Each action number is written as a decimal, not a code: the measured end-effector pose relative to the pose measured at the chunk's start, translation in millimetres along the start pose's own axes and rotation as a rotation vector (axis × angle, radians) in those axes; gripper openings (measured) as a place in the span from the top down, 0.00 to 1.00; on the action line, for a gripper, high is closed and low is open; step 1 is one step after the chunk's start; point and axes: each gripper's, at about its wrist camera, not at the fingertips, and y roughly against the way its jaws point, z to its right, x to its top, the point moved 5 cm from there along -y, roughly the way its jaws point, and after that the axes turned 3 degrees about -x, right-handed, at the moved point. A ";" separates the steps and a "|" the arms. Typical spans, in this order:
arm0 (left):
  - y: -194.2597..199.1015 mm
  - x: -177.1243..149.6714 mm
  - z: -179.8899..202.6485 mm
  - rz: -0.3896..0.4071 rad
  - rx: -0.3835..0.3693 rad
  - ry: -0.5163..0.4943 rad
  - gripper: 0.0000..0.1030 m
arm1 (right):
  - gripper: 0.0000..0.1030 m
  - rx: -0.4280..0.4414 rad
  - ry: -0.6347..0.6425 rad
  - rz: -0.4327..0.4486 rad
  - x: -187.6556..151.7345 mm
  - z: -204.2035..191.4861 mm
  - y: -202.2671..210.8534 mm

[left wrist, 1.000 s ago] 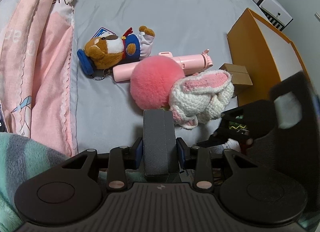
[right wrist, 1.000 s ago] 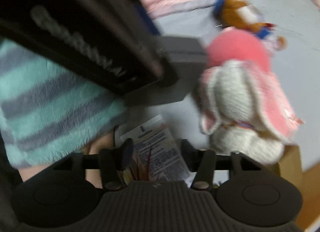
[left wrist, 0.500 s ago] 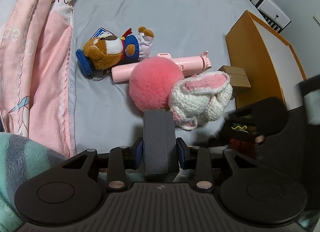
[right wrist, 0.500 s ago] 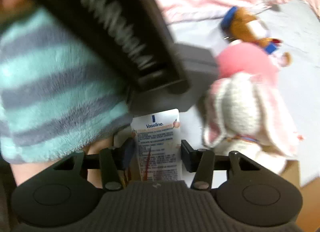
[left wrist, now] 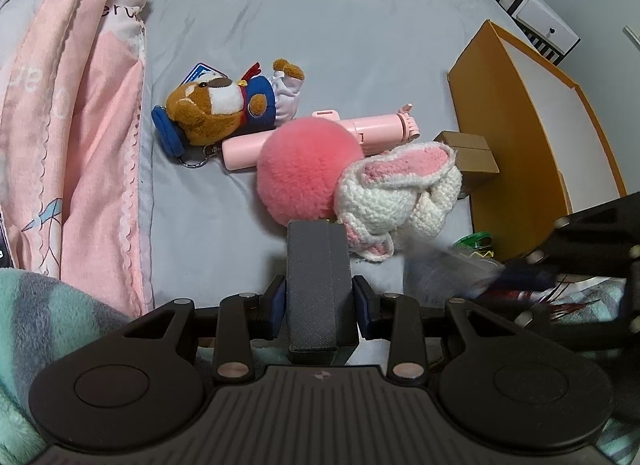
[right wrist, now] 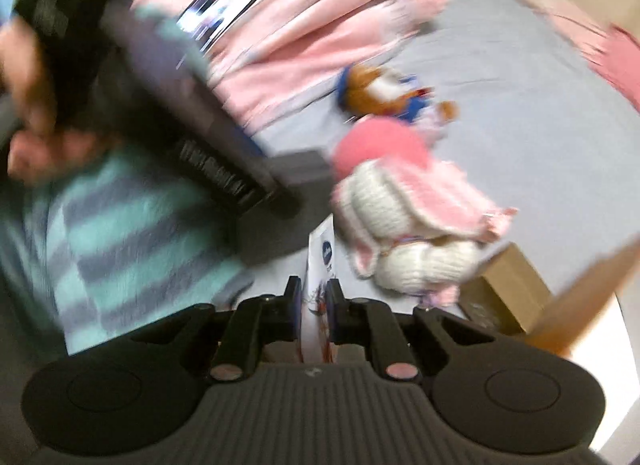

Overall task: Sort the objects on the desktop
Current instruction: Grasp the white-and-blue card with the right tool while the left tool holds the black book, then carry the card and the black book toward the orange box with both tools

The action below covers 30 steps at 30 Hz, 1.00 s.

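Observation:
My left gripper (left wrist: pixel 319 297) is shut on a dark grey box (left wrist: pixel 316 265), held still above the grey bed sheet (left wrist: pixel 360 25). Just beyond it lie a pink pompom (left wrist: pixel 308 173), a crocheted white-and-pink bunny (left wrist: pixel 400 193), a pink stick-shaped case (left wrist: pixel 376 131) and a brown bear plush (left wrist: pixel 224 109). My right gripper (right wrist: pixel 314 297) is closing, its pads pressing a white Vaseline tube (right wrist: pixel 322 261) that stands edge-on between them. The right wrist view is motion-blurred; the bunny (right wrist: pixel 404 225) lies just past the tube.
An open orange box (left wrist: pixel 520 125) stands at the right, with a small cardboard box (left wrist: pixel 472 153) against it. A pink blanket (left wrist: pixel 72 125) covers the left side. A teal striped sleeve (right wrist: pixel 132 217) and a hand (right wrist: pixel 32 137) are close by.
The right gripper's jaws have come together on the Vaseline tube, and it has risen and rolled, turning the tube edge-on. The left gripper and its grey box have not moved.

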 end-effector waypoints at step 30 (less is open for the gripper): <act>4.0 -0.6 5.0 0.022 0.019 -0.025 0.63 | 0.88 -0.115 -0.295 0.015 -8.4 7.9 0.7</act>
